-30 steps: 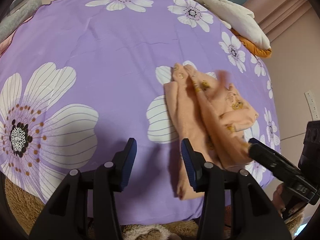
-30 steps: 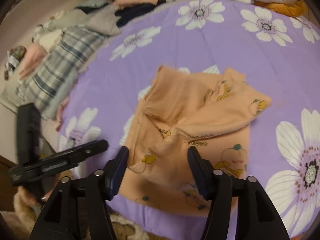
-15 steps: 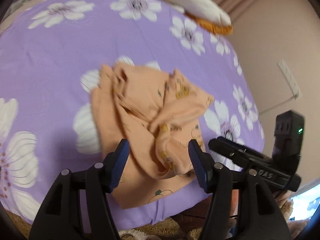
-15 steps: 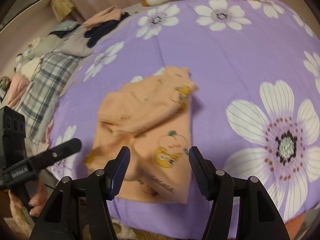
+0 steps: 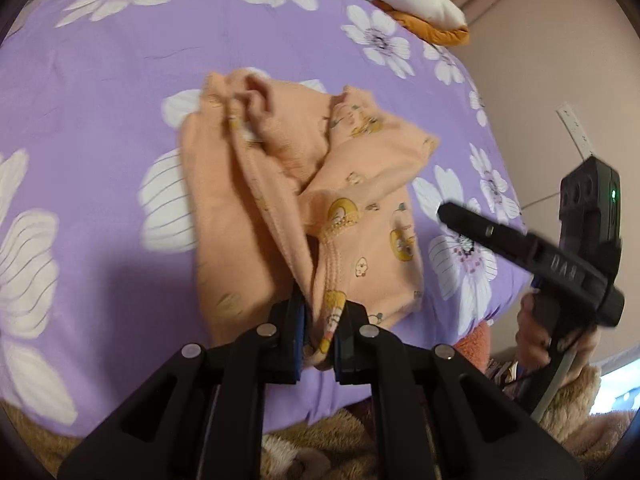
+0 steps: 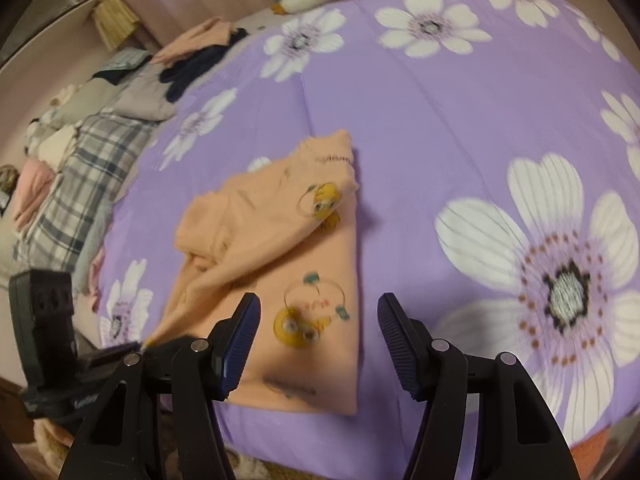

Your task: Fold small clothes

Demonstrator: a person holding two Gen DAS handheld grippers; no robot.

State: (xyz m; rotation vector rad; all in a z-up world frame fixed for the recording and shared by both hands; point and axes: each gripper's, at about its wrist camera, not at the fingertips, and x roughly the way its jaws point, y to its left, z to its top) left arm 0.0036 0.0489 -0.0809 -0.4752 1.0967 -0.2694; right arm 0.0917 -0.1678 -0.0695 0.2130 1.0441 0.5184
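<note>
A small peach garment [image 5: 280, 184] with cartoon prints lies crumpled on the purple flowered bedspread [image 5: 100, 80]. My left gripper [image 5: 320, 332] is shut on a hemmed edge of the garment near the bed's front edge and pulls it up into a ridge. In the right wrist view the garment [image 6: 280, 248] lies partly folded, and my right gripper [image 6: 318, 340] is open just above its near part, holding nothing. The right gripper also shows at the right of the left wrist view [image 5: 520, 240]. The left gripper shows at the lower left of the right wrist view [image 6: 120, 352].
A white and orange pillow [image 5: 420, 8] lies at the bed's far end. A plaid blanket [image 6: 80, 184] and a heap of other clothes [image 6: 180, 60] lie along the bed's left side. A wall [image 5: 560, 60] stands to the right. A brown fuzzy rug [image 5: 320, 448] lies below the bed's edge.
My left gripper has closed on the garment's hem and lifted it. My right gripper has moved toward the garment's near right part and stays open.
</note>
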